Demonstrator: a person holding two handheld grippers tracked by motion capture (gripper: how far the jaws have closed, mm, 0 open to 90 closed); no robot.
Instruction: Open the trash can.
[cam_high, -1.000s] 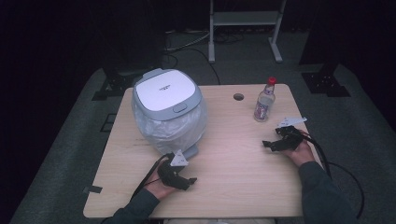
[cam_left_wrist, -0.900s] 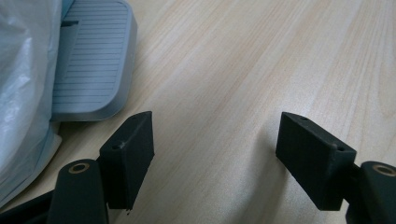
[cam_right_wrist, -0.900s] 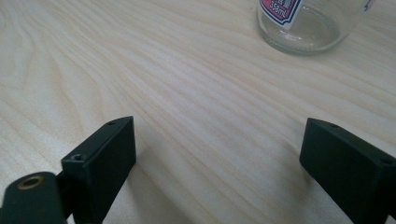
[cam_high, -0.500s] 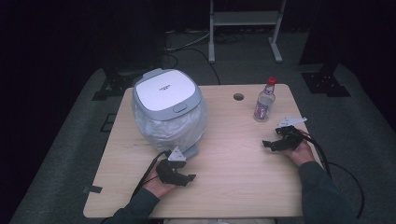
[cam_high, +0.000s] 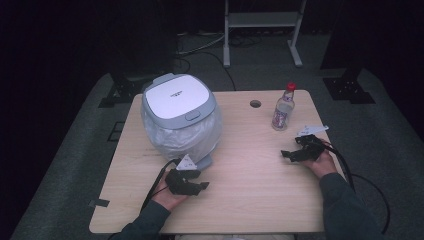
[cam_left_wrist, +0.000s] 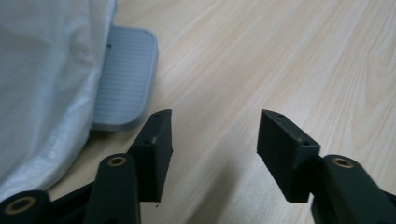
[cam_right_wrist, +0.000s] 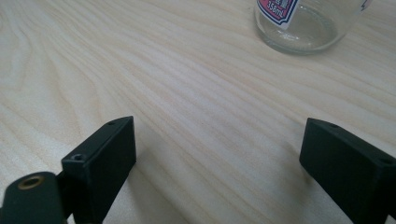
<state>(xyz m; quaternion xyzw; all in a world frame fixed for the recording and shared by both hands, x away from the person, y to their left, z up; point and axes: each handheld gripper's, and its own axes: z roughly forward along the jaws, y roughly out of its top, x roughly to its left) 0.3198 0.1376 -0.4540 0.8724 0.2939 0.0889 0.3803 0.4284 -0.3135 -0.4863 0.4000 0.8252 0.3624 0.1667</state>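
Note:
A pedal bin (cam_high: 176, 97) with a white lid and a clear plastic liner (cam_left_wrist: 44, 79) stands at the table's left. Its grey foot pedal (cam_left_wrist: 123, 81) sticks out at the base, also seen from above as the pedal (cam_high: 204, 162). My left gripper (cam_high: 197, 184) lies low on the table just in front of that pedal. In the left gripper view the left gripper (cam_left_wrist: 215, 142) is open over bare wood; its jaws have just been closing, with nothing between them. My right gripper (cam_high: 290, 154) rests at the table's right. Up close the right gripper (cam_right_wrist: 217, 158) stands wide open and holds nothing.
A clear bottle (cam_high: 283, 107) with a red cap and a label stands at the back right; its glass base (cam_right_wrist: 299, 25) sits just beyond my right jaws. A round cable hole (cam_high: 255, 104) is in the wooden table (cam_high: 250, 200). A white frame (cam_high: 262, 22) stands on the floor behind.
My left gripper has edged slightly toward the bin's base. The right hand and gripper have stayed where they were.

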